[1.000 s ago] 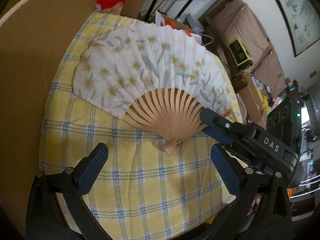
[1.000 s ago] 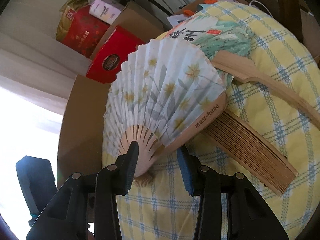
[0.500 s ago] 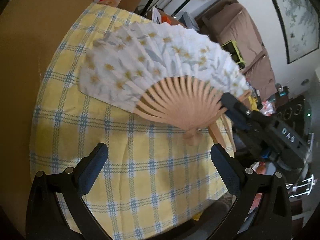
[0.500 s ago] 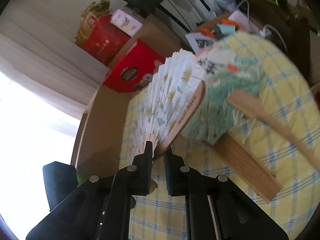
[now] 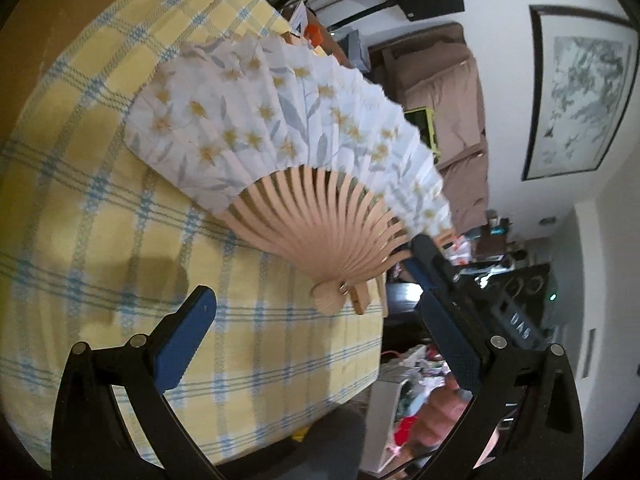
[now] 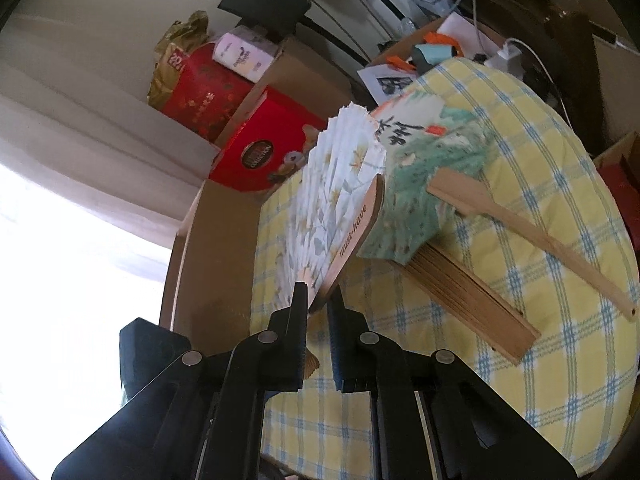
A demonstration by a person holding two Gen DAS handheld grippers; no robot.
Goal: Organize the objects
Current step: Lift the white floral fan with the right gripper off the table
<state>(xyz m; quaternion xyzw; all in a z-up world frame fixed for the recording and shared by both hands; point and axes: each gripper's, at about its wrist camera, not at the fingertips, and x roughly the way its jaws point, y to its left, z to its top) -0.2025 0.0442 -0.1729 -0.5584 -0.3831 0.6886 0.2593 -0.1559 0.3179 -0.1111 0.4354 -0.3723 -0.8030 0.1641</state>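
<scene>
- Fan (image 5: 280, 148) first: your right gripper (image 6: 318, 300) is clenched on its outer wooden rib near the pivot, and the open white flowered leaf now hangs tilted just above the checked tablecloth (image 5: 100, 220).
- Your left gripper (image 5: 320, 344) waits released, jaws wide and holding nothing, just short of the pivot.
- Step in hand, I judge: lifting the fan to fold it. Next you'd bring the left jaws to the far rib and press the leaf shut.
- Room: a green fan (image 6: 432, 168) lies half open close on the right, a cardboard wall (image 6: 208, 248) stands on the left, and the table edge is near. Bare cloth in front is your freest space.
</scene>
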